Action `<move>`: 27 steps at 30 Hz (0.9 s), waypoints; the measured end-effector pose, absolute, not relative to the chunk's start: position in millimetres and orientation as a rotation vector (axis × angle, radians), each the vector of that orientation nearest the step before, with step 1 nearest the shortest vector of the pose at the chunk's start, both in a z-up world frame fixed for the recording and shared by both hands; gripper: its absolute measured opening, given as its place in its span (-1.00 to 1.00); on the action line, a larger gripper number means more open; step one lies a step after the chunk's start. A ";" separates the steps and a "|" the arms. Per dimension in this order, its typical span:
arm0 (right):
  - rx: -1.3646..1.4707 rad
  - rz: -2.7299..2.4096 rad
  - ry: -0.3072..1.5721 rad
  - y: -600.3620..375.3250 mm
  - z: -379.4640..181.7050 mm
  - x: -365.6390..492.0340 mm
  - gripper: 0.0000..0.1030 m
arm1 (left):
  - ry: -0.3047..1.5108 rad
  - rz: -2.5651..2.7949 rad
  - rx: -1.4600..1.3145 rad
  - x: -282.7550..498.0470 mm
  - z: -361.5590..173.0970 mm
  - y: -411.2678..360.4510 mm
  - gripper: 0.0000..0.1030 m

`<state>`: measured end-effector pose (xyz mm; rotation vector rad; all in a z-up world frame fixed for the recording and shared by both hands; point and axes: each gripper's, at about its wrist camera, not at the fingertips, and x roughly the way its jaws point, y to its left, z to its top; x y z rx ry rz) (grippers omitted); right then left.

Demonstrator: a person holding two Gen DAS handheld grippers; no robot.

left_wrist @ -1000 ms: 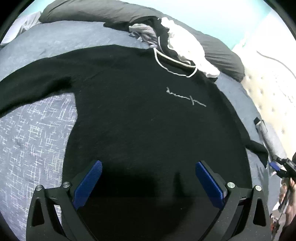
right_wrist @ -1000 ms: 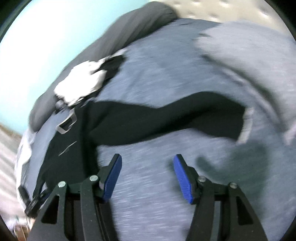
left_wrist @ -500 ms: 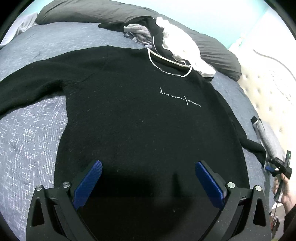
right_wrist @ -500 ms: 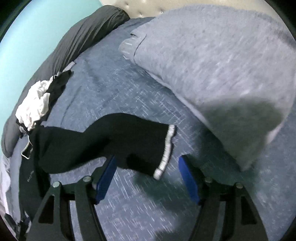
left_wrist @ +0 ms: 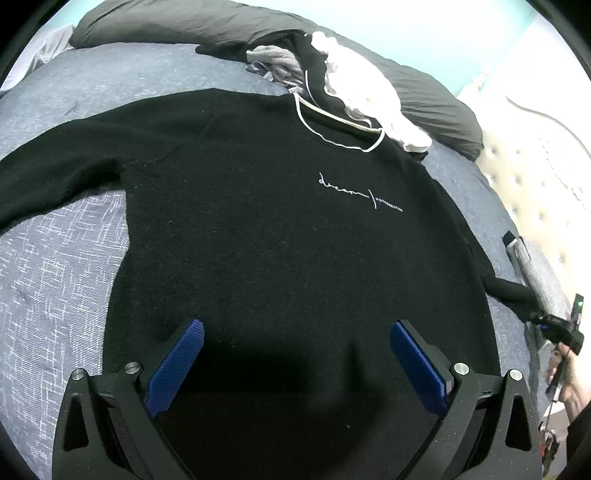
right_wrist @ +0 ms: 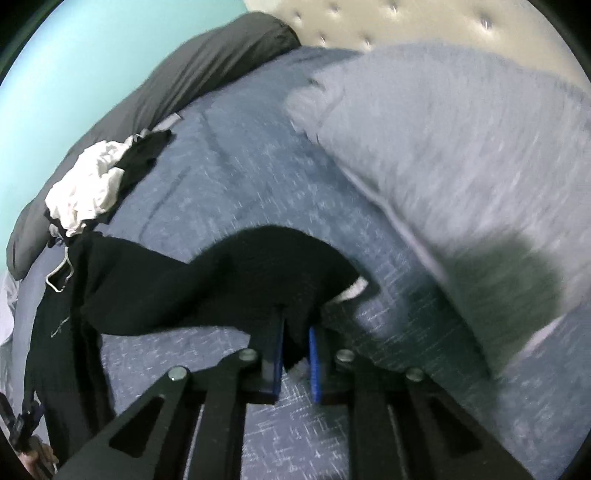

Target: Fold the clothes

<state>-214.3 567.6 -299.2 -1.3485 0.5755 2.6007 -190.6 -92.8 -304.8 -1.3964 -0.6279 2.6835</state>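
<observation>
A black sweater (left_wrist: 280, 236) with white neck trim and small white chest lettering lies flat, front up, on a blue-grey bed cover (left_wrist: 55, 280). My left gripper (left_wrist: 295, 332) is open and empty above the sweater's lower hem. My right gripper (right_wrist: 297, 332) is shut on the cuff end of the sweater's sleeve (right_wrist: 236, 280), whose white cuff trim (right_wrist: 351, 290) shows beside the fingers. The right gripper also shows in the left wrist view (left_wrist: 554, 328) at the far right edge, at the sleeve's end.
A pile of white, black and grey clothes (left_wrist: 332, 74) lies just past the sweater's collar. A dark grey bolster (left_wrist: 192, 22) runs along the wall. A light grey pillow (right_wrist: 461, 155) and a cream tufted headboard (left_wrist: 546, 177) are to the right.
My right gripper has closed on the sleeve's cuff end, which lay between its open fingers before. My left gripper has moved slightly and stays open over the hem.
</observation>
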 end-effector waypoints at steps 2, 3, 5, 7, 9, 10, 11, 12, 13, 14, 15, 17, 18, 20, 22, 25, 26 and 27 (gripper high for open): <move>-1.329 2.622 0.559 572.7 -284.2 -210.9 -0.81 | -0.630 2.683 -1.395 -190.5 -304.4 -93.0 0.99; -1.321 2.633 0.546 575.8 -276.3 -208.7 -0.81 | -0.631 2.682 -1.394 -190.4 -304.2 -93.2 0.99; -1.307 2.649 0.511 582.5 -262.0 -204.5 -0.81 | -0.633 2.681 -1.392 -190.3 -303.8 -93.4 0.99; -1.307 2.639 0.473 590.1 -255.2 -202.6 -0.81 | -0.636 2.681 -1.390 -190.1 -303.3 -93.7 0.99; -1.315 2.619 0.441 596.7 -252.9 -202.8 -0.81 | -0.635 2.681 -1.389 -189.9 -302.9 -93.6 0.99; -1.327 2.611 0.434 597.9 -254.5 -204.8 -0.81 | -0.632 2.681 -1.390 -189.9 -302.8 -93.1 0.99; -1.332 2.606 0.428 598.6 -256.0 -206.5 -0.81 | -0.630 2.680 -1.390 -190.1 -302.8 -92.8 0.99; -1.334 2.603 0.418 598.3 -256.9 -208.0 -0.81 | -0.631 2.680 -1.390 -190.4 -302.8 -92.4 0.99; -1.330 2.602 0.405 597.2 -256.9 -209.3 -0.81 | -0.632 2.680 -1.390 -190.6 -302.8 -92.2 0.99; -1.325 2.603 0.393 596.1 -256.6 -210.6 -0.81 | -0.632 2.680 -1.390 -190.7 -302.8 -92.2 0.99; -1.317 2.606 0.389 595.4 -255.7 -211.6 -0.81 | -0.633 2.680 -1.388 -190.8 -302.8 -92.3 0.99; -1.293 2.622 0.387 594.5 -251.5 -213.4 -0.81 | -0.634 2.680 -1.388 -190.9 -302.9 -92.9 0.99; -1.278 2.634 0.370 592.8 -247.5 -214.9 -0.82 | -0.634 2.680 -1.389 -191.1 -303.2 -93.2 0.99; -1.248 2.655 0.338 590.5 -239.2 -218.5 -0.82 | -0.633 2.680 -1.390 -191.4 -303.6 -93.7 0.99; -1.217 2.668 0.313 591.7 -230.3 -223.9 -0.82 | -0.633 2.679 -1.391 -191.7 -303.8 -93.7 0.99; -1.199 2.667 0.289 596.0 -221.5 -231.3 -0.82 | -0.632 2.679 -1.389 -191.6 -303.1 -93.2 0.99; -1.218 2.655 0.281 597.9 -223.4 -234.7 -0.82 | -0.634 2.679 -1.388 -191.7 -302.9 -93.2 0.99; -1.236 2.642 0.272 599.7 -225.4 -238.1 -0.82 | -0.635 2.679 -1.388 -191.8 -303.0 -93.3 0.99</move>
